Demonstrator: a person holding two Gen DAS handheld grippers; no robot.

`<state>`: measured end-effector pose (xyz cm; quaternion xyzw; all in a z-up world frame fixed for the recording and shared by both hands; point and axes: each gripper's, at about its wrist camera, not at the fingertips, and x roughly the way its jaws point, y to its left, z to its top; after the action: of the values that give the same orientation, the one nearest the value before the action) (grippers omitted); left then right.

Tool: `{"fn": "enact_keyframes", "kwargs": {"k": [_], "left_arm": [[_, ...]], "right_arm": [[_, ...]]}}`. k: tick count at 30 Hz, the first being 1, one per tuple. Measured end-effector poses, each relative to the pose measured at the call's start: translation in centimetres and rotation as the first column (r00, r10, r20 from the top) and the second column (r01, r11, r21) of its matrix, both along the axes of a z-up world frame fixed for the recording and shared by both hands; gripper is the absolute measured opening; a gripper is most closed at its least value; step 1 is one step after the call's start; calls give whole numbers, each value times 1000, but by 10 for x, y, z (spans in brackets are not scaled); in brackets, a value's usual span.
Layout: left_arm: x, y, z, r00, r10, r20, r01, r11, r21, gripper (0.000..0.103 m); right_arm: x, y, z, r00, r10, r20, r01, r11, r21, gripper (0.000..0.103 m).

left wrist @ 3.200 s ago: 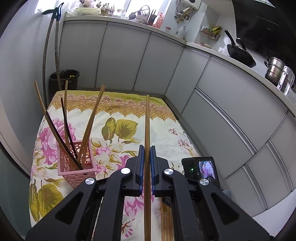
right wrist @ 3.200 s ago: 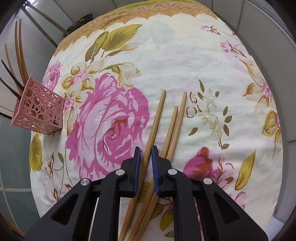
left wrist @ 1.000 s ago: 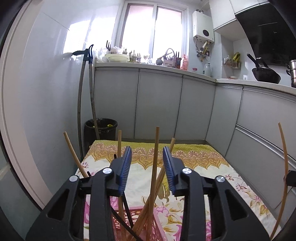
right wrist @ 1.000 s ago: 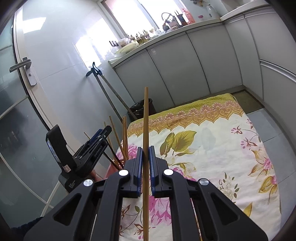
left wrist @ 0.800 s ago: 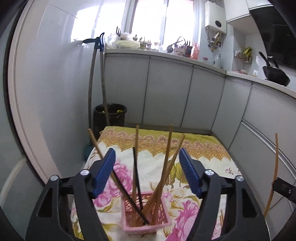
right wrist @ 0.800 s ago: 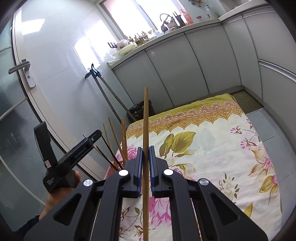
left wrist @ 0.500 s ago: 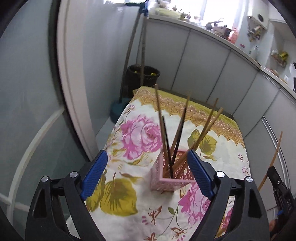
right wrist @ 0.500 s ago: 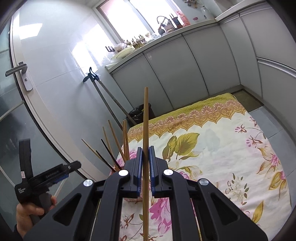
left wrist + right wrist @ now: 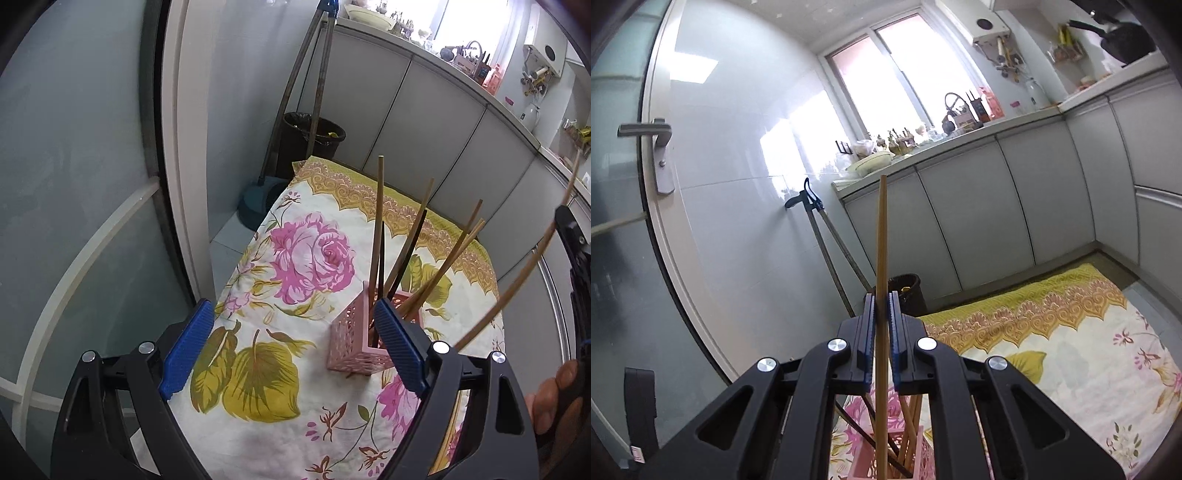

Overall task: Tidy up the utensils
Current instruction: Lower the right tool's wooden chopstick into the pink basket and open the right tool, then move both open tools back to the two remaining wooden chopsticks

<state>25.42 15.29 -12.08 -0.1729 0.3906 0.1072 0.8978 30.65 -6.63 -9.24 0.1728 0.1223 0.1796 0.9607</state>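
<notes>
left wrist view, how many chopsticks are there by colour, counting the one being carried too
wooden chopsticks in the pink holder: 4
dark chopsticks in the pink holder: 2
held wooden chopstick in the right gripper: 1
total: 7

The held chopstick [image 9: 881, 295] runs off the bottom edge; the pink basket [image 9: 919, 458] sits half hidden behind the jaws.

Pink lattice holder [image 9: 351, 334], rose-print cloth [image 9: 295, 258]
</notes>
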Motion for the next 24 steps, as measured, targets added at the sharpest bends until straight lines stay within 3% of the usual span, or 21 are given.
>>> {"fn": "enact_keyframes", "kwargs": {"k": [9, 15, 16, 18, 24], "left_arm": [[5, 1, 1, 1000, -3, 3, 3, 1000, -4, 84], [6, -4, 1, 1000, -21, 9, 21, 1000, 8, 84], [6, -4, 1, 1000, -21, 10, 21, 1000, 6, 84], [6, -5, 2, 1000, -25, 13, 25, 1000, 2, 84], [4, -15, 5, 998, -59, 20, 59, 998, 7, 84]], "right_arm": [[24, 17, -44, 999, -32, -27, 31, 998, -49, 7], [23, 27, -56, 997, 1, -71, -11, 991, -131, 8], [22, 24, -56, 996, 9, -85, -21, 989, -144, 8], [18, 16, -53, 994, 29, -108, -44, 989, -139, 25], [-5, -46, -32, 981, -38, -189, 24, 997, -75, 26]]}}
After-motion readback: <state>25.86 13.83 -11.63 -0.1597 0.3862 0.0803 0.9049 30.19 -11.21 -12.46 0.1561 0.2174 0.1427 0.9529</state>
